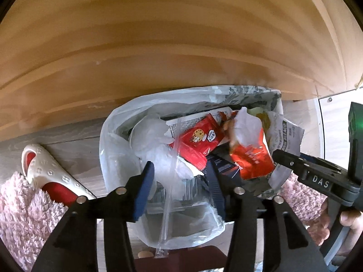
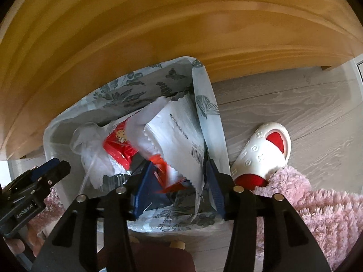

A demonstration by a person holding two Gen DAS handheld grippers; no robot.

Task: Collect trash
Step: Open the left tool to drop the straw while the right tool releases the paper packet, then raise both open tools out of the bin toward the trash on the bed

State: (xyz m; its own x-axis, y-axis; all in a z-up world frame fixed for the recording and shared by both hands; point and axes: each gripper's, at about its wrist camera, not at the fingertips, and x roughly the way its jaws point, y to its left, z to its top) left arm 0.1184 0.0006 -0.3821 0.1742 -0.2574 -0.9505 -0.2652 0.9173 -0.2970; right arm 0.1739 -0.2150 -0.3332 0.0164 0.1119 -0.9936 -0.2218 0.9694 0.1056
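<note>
A trash bin lined with a pale leaf-print bag point(image 1: 109, 140) point(image 2: 127, 90) stands on the floor against a wooden panel. It holds red snack wrappers point(image 1: 199, 140) point(image 2: 118, 147), crumpled clear plastic point(image 1: 152, 140) point(image 2: 90, 149) and a white printed wrapper point(image 2: 177, 136). My left gripper point(image 1: 180, 188) is open just above the bin's near side, with clear plastic film between its fingers. My right gripper point(image 2: 179, 188) is open over the bin's right part, its fingers on either side of the white wrapper's lower end. The right gripper also shows in the left wrist view point(image 1: 285, 156).
A white and red slipper point(image 1: 45, 172) point(image 2: 261, 154) lies on the grey wood floor point(image 2: 295, 99) beside the bin, partly on a pink fluffy rug point(image 1: 25, 215) point(image 2: 317, 213). The wooden panel point(image 1: 158, 34) rises right behind the bin.
</note>
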